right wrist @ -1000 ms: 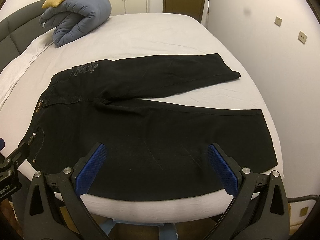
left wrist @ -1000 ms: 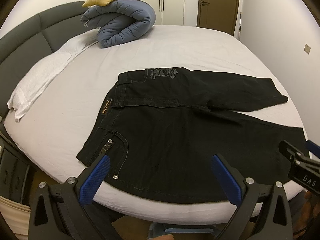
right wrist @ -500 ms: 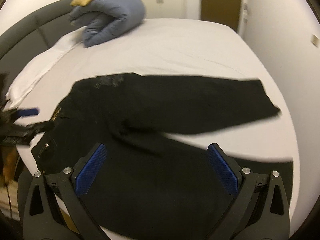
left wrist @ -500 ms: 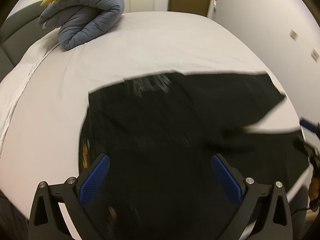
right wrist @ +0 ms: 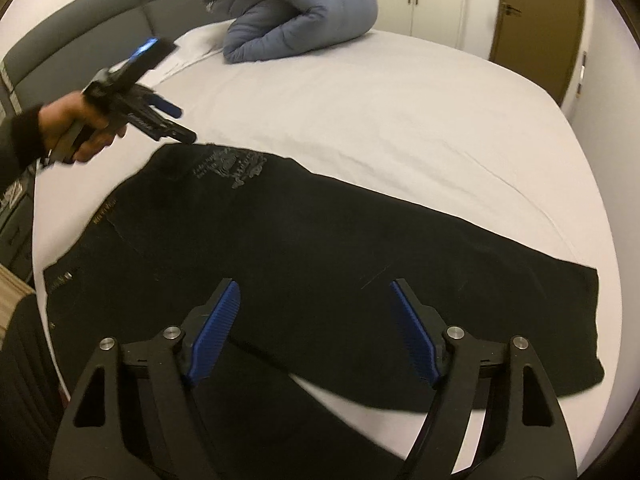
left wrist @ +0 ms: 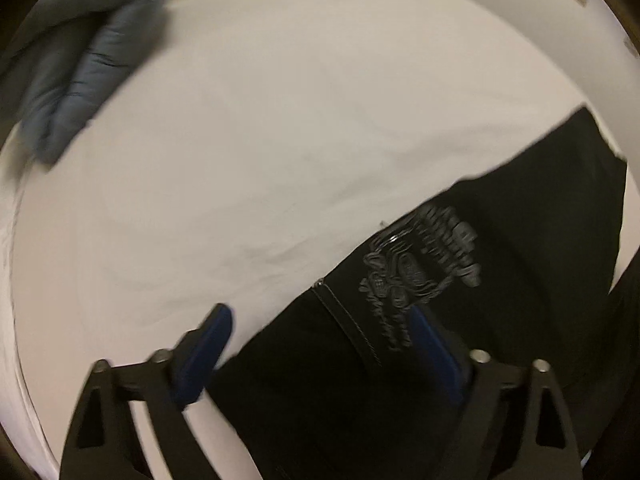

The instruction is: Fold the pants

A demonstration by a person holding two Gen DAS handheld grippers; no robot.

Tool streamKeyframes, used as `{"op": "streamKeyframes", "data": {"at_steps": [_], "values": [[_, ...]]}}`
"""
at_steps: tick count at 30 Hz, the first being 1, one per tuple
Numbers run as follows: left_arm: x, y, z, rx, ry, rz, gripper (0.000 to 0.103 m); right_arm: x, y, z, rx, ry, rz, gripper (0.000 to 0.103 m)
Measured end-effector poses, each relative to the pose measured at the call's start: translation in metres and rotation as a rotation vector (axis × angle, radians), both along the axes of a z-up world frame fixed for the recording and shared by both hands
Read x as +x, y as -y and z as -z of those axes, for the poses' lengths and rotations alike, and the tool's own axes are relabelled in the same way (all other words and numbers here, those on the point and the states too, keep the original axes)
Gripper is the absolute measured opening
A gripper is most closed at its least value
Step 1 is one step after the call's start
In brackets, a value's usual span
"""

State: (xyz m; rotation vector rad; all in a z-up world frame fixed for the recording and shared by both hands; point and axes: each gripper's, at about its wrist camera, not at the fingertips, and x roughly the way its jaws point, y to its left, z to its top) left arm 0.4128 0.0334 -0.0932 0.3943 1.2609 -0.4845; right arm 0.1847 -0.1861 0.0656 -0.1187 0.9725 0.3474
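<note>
Black pants [right wrist: 304, 240] lie flat on the white bed [right wrist: 400, 120], waist to the left, legs spread to the right. A grey print [left wrist: 420, 264] marks the far back pocket. My left gripper [left wrist: 320, 344] is open, low over the far corner of the waistband; in the right wrist view it [right wrist: 176, 124] hovers just left of that corner. My right gripper [right wrist: 316, 320] is open and empty, above the far leg near the crotch.
A rolled blue duvet [right wrist: 296, 16] with a yellow cushion lies at the head of the bed. A grey headboard [right wrist: 100, 28] curves behind it. Wardrobe doors and a brown door [right wrist: 536, 20] stand beyond the bed.
Both grippers have moved forward over the bed. The left one has swung to the far waist corner and dropped close to the fabric. The right one now faces the far leg.
</note>
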Motion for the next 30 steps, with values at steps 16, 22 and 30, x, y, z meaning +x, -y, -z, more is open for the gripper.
{"op": "streamKeyframes", "data": {"at_steps": [16,22,30], "values": [[0.048,0.002,0.021,-0.063,-0.17,0.047,0.01,0.024,-0.008,0.037,0.042,-0.053,-0.118,0.059],[0.029,-0.007,-0.012,-0.064,0.001,0.049,0.009,0.078,-0.021,0.027,0.044,-0.04,-0.186,0.056],[-0.04,0.01,-0.044,0.018,0.313,0.136,0.009,0.156,-0.065,0.028,-0.018,-0.079,-0.334,0.056]]}}
